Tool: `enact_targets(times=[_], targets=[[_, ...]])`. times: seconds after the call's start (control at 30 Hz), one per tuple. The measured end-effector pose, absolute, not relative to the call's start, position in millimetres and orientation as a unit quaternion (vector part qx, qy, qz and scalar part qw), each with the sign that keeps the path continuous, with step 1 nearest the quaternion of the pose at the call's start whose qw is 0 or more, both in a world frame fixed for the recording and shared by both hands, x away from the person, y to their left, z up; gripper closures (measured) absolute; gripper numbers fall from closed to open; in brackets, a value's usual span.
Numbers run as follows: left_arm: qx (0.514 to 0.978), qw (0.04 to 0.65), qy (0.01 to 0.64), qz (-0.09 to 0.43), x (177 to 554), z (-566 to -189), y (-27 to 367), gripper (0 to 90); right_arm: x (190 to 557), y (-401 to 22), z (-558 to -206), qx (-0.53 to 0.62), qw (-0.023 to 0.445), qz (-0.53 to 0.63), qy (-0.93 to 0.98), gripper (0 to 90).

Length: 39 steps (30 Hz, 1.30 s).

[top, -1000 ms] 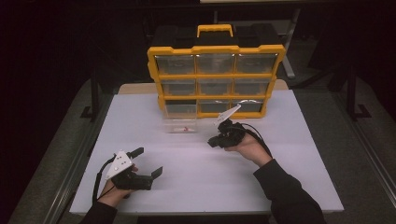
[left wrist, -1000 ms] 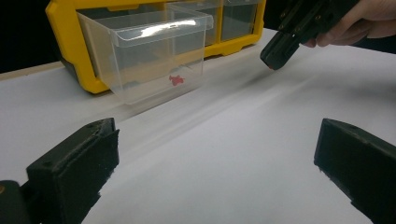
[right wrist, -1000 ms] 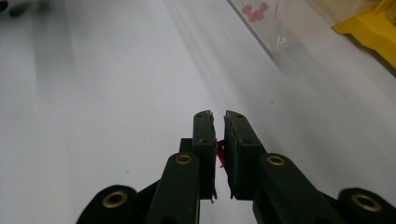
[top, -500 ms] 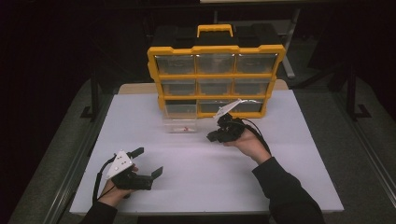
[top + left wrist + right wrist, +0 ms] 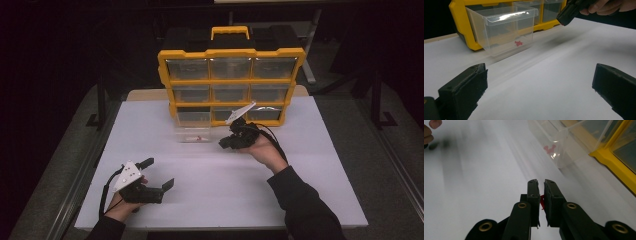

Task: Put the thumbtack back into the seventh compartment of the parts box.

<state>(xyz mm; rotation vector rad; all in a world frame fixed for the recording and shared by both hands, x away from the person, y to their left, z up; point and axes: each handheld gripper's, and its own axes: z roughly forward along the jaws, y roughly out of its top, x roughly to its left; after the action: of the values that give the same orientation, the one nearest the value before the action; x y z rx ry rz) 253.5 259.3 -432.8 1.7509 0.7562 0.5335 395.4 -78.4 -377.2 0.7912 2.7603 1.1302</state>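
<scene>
A clear plastic drawer [image 5: 192,134] stands on the white table in front of the yellow organiser [image 5: 230,52], with a small red pin [image 5: 518,43] inside it. My right gripper [image 5: 223,144] hovers low just right of the drawer, shut on a small red piece [image 5: 542,201] that peeks out between its jaws. In the right gripper view the drawer [image 5: 554,142] and its red pin [image 5: 549,149] lie ahead of the right gripper [image 5: 541,182]. My left gripper [image 5: 158,173] rests near the front left of the table, open and holding nothing, its jaws standing wide in the left gripper view.
The organiser has three rows of clear drawers and a handle on top; its bottom left slot is where the drawer came out. The white table [image 5: 300,175] stretches wide between the two hands. Dark floor surrounds the table.
The right hand has edged slightly left toward the drawer. The left hand has stayed put.
</scene>
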Motion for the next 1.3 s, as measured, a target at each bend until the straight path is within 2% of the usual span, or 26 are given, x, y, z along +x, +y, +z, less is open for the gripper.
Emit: enact_targets(times=[1.3], targets=[[0.739, 0.548, 0.321, 0.224, 253.1, -432.5, 260.0, 0.0, 423.5, -47.5, -336.3, 0.245, 0.051, 0.381, 0.89, 82.4]])
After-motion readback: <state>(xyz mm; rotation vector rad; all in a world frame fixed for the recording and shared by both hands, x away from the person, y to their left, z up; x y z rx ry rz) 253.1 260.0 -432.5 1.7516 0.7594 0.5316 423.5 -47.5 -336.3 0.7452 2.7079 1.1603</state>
